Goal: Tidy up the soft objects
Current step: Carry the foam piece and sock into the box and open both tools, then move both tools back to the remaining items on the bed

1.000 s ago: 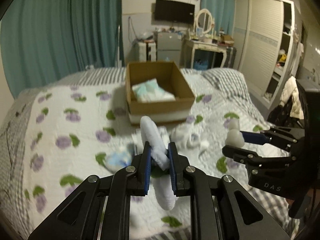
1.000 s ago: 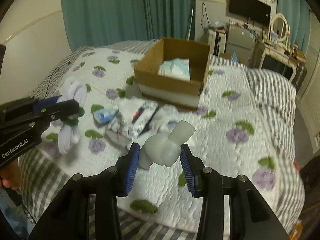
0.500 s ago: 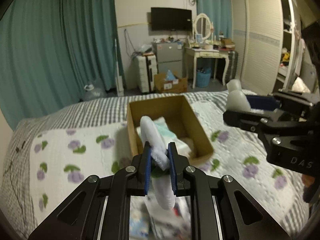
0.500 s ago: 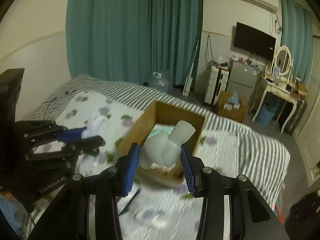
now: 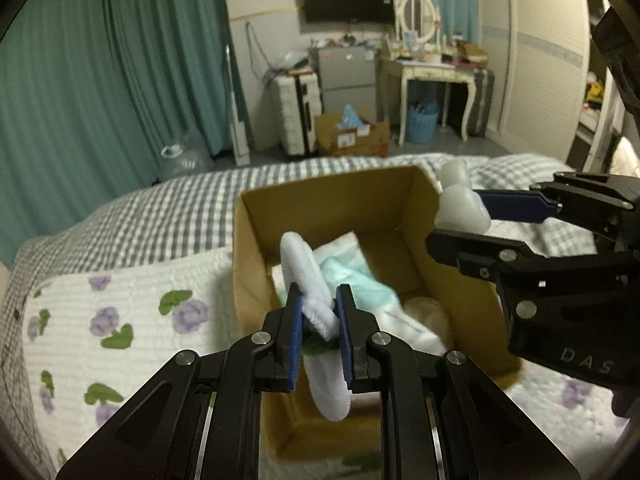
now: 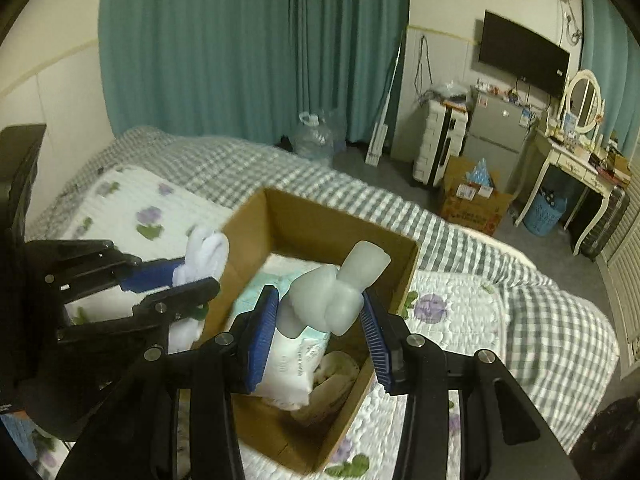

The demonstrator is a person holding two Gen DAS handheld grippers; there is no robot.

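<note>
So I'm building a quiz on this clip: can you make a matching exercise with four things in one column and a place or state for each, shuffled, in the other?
Things:
1. white sock
2. pale rubbery toy
3. wipes pack
4. cardboard box

Places or states:
A. lying inside the box
B. standing open on the bed
C. clamped in the left gripper
D. clamped in the right gripper

Pairs: 1-C, 2-D, 3-A, 4-B
</note>
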